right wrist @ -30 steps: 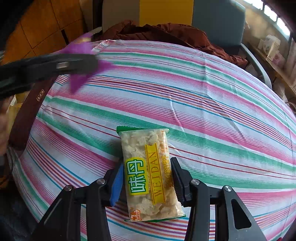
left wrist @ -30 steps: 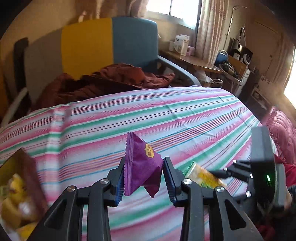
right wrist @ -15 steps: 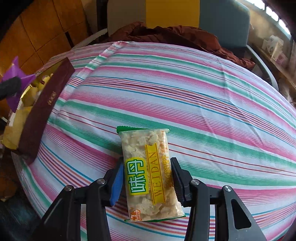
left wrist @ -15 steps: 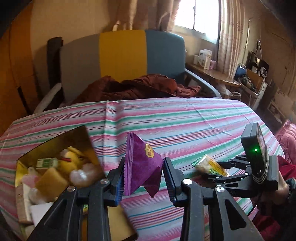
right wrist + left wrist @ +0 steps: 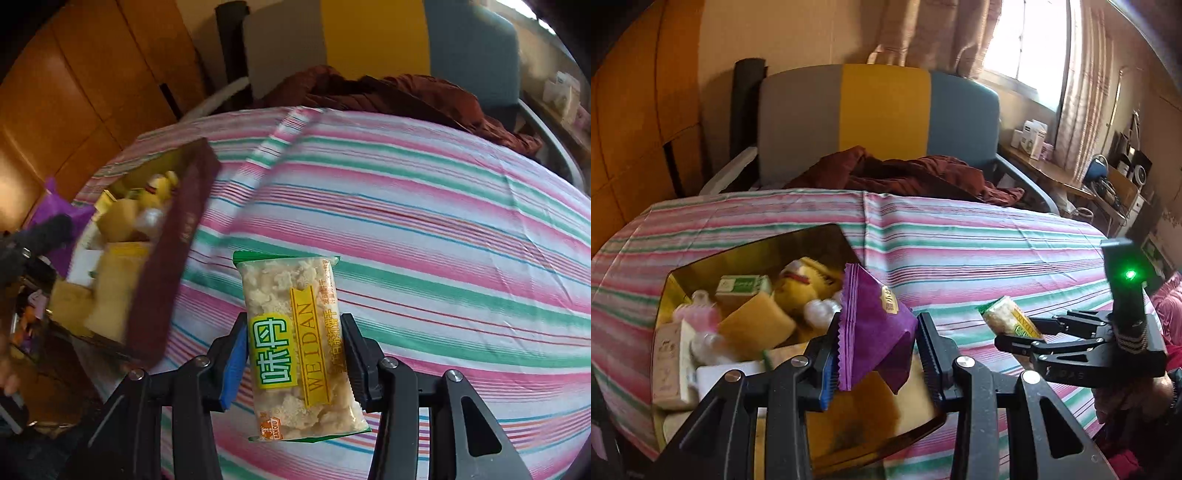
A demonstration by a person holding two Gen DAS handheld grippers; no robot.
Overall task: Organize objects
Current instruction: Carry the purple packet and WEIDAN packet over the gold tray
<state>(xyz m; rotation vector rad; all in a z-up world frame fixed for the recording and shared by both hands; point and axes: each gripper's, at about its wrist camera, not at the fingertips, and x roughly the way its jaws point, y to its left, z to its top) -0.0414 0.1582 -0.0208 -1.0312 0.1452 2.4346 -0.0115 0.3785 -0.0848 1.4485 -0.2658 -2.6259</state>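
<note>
Box [image 5: 701,266] newly under left gripper [image 5: 875,347] pinching purple packet [image 5: 875,328], far corner hidden.

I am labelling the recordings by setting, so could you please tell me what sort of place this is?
Probably a lived-in room at home: a table under a striped cloth, an armchair with clothing on it, and a curtained window.

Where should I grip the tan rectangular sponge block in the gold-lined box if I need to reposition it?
Judging by its pose, take the tan rectangular sponge block across its two short edges, coming from above. It lies tilted on top of the pile in the gold-lined box, its broad face up, so the top is free. A white bottle and a green carton crowd its far side, so level entry looks blocked.
</note>
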